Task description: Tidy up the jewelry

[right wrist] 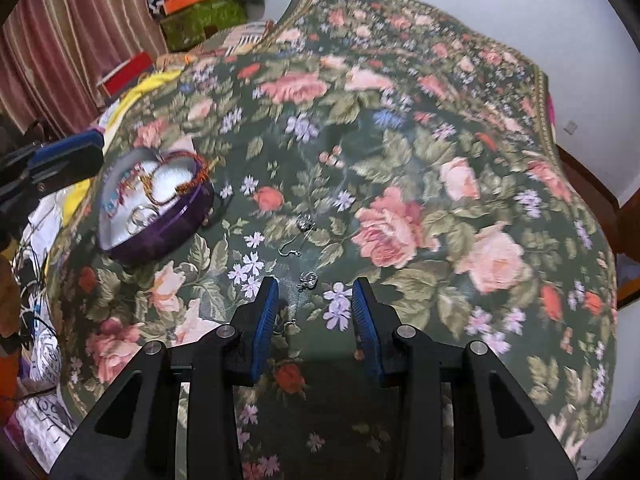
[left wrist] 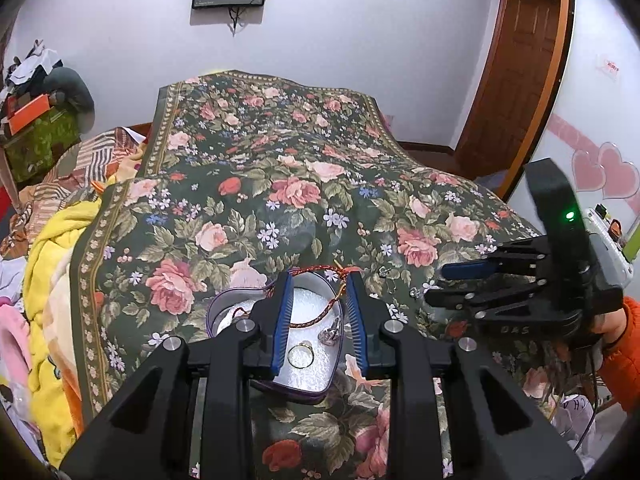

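Jewelry box (left wrist: 219, 305), heart-shaped, purple outside with white foam lining, sitting on a floral bedspread (left wrist: 280, 184) over a bed. Inside the box: a gold ring (left wrist: 301, 357) lying flat on the foam, a small silver piece (left wrist: 330, 334) just beside it, and a red-and-gold braided cord (left wrist: 310, 322) strung across the lining, one end trailing over the far rim onto the cloth.

Left gripper (left wrist: 319, 278) poised above the box, pointing down at it, jaws apart with blue pads on either side of the foam and nothing pinched between them; ring and silver piece visible in the gap below, untouched as far as can be told.

Right gripper (right wrist: 315, 282) tilted steeply down over the bedspread to the right of the box, jaws likewise apart and empty. Silver earring (right wrist: 308, 279) lying on the cloth just between the two fingertips, its thin wire running back toward the left pad; no pad pressing on it. Second silver earring (right wrist: 303, 223) a little farther out on the cloth, its hook curling toward the box, well clear of both pads. Both earrings outside the box, near its right side.

From the left wrist view, right gripper seen side-on at the right edge, carried by a hand (left wrist: 606, 326) in an orange sleeve (left wrist: 624, 352). Right wrist picture somewhat blurred.
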The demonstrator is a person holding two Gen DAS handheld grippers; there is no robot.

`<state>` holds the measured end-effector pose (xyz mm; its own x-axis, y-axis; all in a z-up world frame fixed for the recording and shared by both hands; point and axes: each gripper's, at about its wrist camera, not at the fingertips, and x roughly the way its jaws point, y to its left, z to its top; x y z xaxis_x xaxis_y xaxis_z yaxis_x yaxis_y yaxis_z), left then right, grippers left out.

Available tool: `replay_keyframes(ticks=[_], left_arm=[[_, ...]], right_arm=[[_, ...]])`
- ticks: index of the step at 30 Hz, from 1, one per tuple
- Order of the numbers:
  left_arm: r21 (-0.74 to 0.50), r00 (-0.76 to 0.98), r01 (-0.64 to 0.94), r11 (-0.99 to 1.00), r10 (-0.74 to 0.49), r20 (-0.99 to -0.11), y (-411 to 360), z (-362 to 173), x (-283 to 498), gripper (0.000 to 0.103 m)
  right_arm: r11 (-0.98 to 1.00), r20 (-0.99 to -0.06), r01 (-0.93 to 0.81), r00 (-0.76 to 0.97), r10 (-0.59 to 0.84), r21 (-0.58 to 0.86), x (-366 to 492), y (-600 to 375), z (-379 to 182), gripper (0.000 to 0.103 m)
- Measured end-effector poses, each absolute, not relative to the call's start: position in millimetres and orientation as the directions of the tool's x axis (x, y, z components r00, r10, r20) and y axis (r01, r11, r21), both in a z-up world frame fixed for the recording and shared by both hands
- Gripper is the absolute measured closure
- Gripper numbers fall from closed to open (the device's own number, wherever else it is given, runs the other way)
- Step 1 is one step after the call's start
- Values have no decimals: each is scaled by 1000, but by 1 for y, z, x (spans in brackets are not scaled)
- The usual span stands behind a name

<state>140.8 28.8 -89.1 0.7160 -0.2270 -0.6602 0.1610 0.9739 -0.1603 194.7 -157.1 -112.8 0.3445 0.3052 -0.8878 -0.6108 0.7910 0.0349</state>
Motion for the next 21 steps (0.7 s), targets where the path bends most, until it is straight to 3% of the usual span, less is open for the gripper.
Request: replay_keyframes(ticks=[7,9,11,12,21], left_arm=[[-160,701,160,974,-226,-676,28,-100,147,77],[-161,699,158,974,-225,-679,28,-101,149,77],[-164,695,160,973,-229,-681,26,-102,150,77],[-163,695,162,973,-229,-681,25,-101,150,77],[-142,691,211,967,-250,-678,1,-89,149,77]], right_arm=[[780,-887,-626,348,304,22,195,-152,-125,68],[779,-884,-627,357,302,13,195,-150,-126,75],[777,-883,-629,354,309,20,195,-150,-127,91],[777,-882,-629,354,310,21,196,-150,-128,92],[792,-845,-608,394,361,55,192,-164,-112,92]])
